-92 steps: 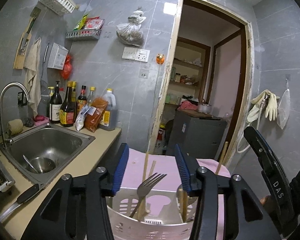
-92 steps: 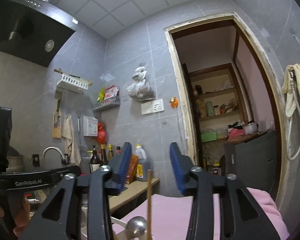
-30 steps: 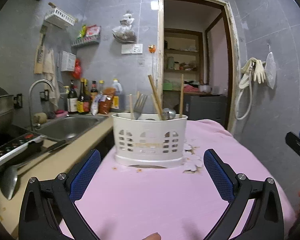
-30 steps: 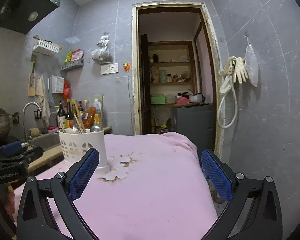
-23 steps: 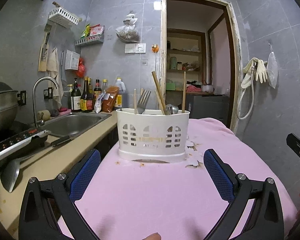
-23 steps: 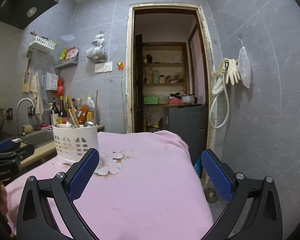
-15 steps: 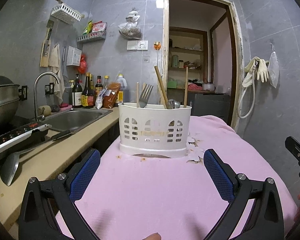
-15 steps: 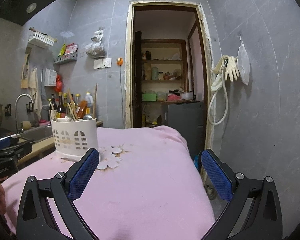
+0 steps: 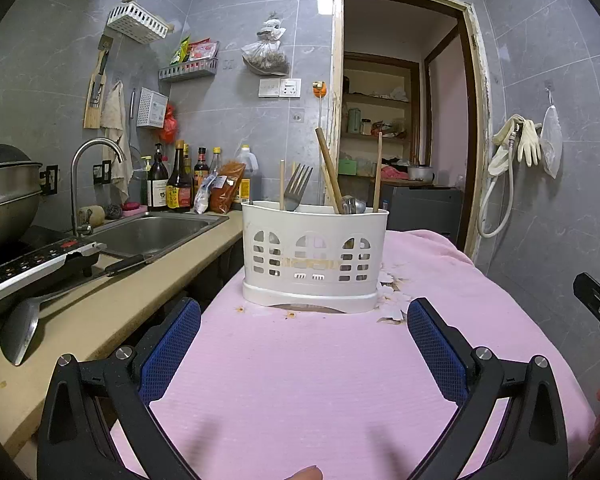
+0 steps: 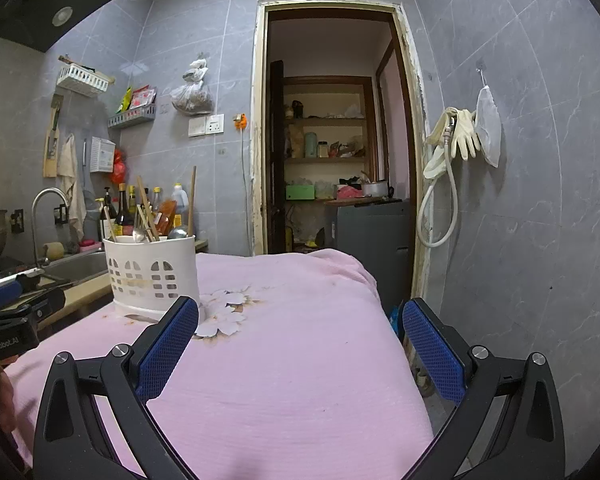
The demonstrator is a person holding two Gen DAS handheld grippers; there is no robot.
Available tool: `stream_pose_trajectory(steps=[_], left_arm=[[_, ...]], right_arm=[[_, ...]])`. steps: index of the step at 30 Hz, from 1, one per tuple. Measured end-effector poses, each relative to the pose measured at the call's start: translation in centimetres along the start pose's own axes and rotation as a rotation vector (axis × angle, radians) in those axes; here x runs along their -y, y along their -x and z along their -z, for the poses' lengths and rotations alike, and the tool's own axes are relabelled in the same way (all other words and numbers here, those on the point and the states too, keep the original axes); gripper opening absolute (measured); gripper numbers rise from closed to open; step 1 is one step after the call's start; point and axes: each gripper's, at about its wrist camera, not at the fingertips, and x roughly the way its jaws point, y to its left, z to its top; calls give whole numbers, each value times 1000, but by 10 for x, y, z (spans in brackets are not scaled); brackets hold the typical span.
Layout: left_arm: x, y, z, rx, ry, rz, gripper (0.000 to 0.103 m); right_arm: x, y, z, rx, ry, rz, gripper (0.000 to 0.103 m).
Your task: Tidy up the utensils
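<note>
A white slotted utensil holder [image 9: 314, 256] stands on the pink cloth [image 9: 340, 380]. It holds a fork [image 9: 298, 186], several wooden chopsticks [image 9: 328, 172] and a metal spoon [image 9: 352, 205]. It also shows in the right wrist view [image 10: 152, 276] at the left. My left gripper [image 9: 304, 348] is open and empty, low over the cloth in front of the holder. My right gripper [image 10: 300, 348] is open and empty over the cloth, to the right of the holder.
A counter [image 9: 100, 304] at the left carries a sink [image 9: 152, 232], bottles [image 9: 172, 188], a ladle [image 9: 20, 332], a knife [image 9: 128, 266] and a cooktop [image 9: 24, 264]. A doorway [image 10: 332, 140] is behind. Gloves and a hose [image 10: 452, 148] hang on the right wall.
Both grippers have drawn back from above the holder and opened wide. Over the last second the left view has crept slightly closer to the holder.
</note>
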Motion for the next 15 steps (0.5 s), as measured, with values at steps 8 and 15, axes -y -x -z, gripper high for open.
stream_pose_trajectory(steps=[8,15], left_arm=[[3,1,0,0,-6,2,101],[4,1,0,-3,-7,6,101]], right_arm=[[-1,0,-1,5,-1,2,103],[-2,0,-1,2,-3,2,103]])
